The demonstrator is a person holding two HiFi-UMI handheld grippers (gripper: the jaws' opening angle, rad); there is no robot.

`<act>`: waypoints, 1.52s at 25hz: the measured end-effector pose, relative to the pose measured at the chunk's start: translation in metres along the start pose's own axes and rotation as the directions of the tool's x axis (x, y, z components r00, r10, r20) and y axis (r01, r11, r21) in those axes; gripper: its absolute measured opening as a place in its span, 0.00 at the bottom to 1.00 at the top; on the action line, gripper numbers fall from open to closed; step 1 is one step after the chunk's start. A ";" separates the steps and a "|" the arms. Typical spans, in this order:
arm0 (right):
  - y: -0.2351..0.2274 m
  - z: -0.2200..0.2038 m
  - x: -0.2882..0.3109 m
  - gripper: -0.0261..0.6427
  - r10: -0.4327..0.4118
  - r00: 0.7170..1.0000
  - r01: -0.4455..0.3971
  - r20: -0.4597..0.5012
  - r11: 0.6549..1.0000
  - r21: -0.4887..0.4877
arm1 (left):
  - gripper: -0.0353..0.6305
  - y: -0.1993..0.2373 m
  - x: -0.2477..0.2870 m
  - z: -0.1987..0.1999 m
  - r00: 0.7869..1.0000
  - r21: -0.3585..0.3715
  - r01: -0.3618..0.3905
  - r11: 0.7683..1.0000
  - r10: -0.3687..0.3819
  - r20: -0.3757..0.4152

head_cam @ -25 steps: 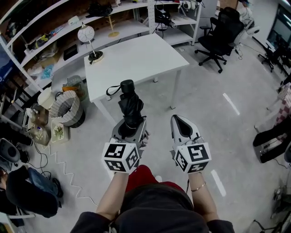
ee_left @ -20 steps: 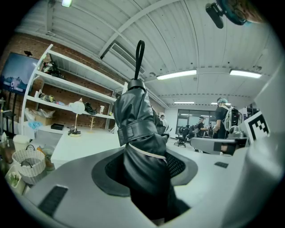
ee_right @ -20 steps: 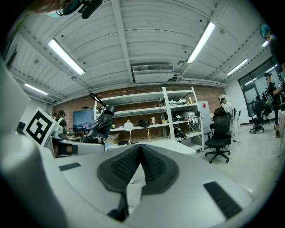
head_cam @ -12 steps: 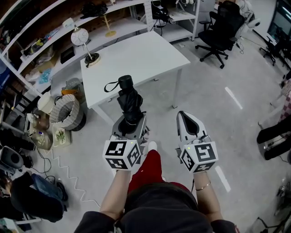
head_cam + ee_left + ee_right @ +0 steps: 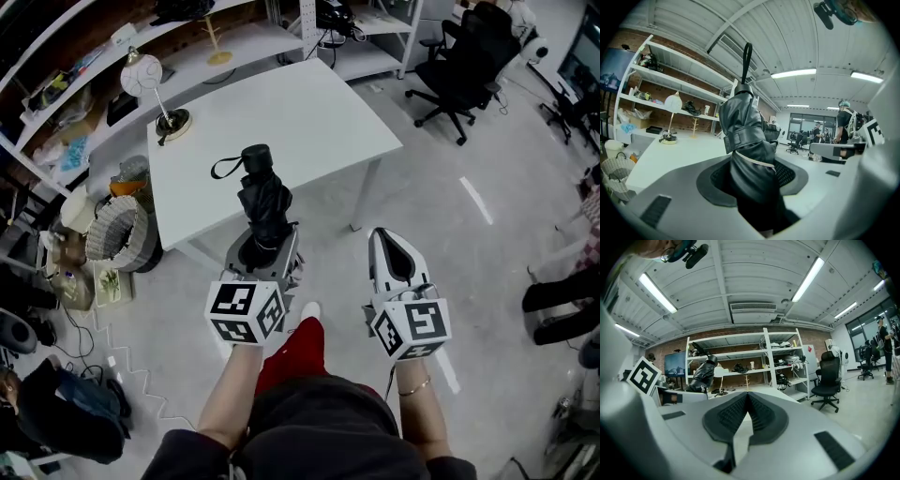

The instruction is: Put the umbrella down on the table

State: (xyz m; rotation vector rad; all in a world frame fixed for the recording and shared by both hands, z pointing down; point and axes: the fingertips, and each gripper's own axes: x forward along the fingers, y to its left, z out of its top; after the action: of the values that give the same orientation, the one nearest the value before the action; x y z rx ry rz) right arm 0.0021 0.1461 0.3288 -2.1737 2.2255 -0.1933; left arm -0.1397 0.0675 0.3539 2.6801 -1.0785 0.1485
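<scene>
- Both tongs have advanced toward the table (image 5: 309, 112) since the earlier head view. Its near edge, then well clear of the umbrella's top, now lies under it.
- Left tongs (image 5: 263, 251): clamped on the lower part of the folded black umbrella (image 5: 262, 202). The left gripper view shows the fabric bundle filling the gap between the pads.
- Umbrella: held upright and in the air, not yet on any surface. Its handle is uppermost, and the wrist strap (image 5: 225, 167) loops out toward 9 o'clock in the head view.
- Right tongs (image 5: 386, 239): at 3 o'clock of the left pair and level with it. The pads meet at their tips with nothing between them, so they are closed and empty.
- Table: mostly bare white top at 12 o'clock from the tongs. A lamp (image 5: 173, 122) stands at its 10 o'clock corner, well apart from where the umbrella is heading.
- On the floor at 9 o'clock of the left tongs sits a woven basket (image 5: 117, 230), clear of the path.
- What this means: I judge the carry to be nearly over and the set-down not begun. The umbrella's top seems to overlap the near edge, but whether the body is over the top I cannot tell.
- Next, likely: carry on a little toward 12 o'clock, then tip the umbrella over and lower it onto the bare middle of the top before letting go. Released upright, it would probably topple or roll off the near edge.
</scene>
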 end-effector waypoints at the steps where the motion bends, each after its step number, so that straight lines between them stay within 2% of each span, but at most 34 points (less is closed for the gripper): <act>1: -0.004 0.001 0.013 0.06 0.001 1.000 -0.001 -0.003 1.000 0.001 | 0.36 0.007 0.012 0.003 1.000 -0.001 0.000 1.000 0.000 -0.004; 12: -0.038 0.021 0.147 0.06 0.004 1.000 -0.004 -0.004 1.000 -0.004 | 0.36 0.067 0.126 0.040 1.000 -0.022 0.023 0.999 -0.023 -0.014; 21: -0.061 0.030 0.197 0.06 -0.022 1.000 0.022 0.001 1.000 -0.020 | 0.36 0.090 0.177 0.054 0.999 -0.028 0.037 0.999 -0.038 -0.020; 29: -0.090 0.042 0.242 0.06 0.014 1.000 -0.014 0.004 1.000 -0.020 | 0.36 0.102 0.214 0.070 1.000 -0.025 -0.019 1.000 0.019 -0.009; 38: -0.134 0.067 0.325 0.06 0.176 0.984 -0.174 0.023 0.983 -0.055 | 0.36 0.117 0.280 0.093 0.989 -0.039 -0.147 0.988 0.148 0.028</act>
State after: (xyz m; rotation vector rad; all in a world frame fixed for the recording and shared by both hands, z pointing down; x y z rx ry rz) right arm 0.1337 -0.1851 0.2992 -1.9766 2.4166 -0.1005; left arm -0.0184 -0.2251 0.3388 2.5774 -1.2771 0.1131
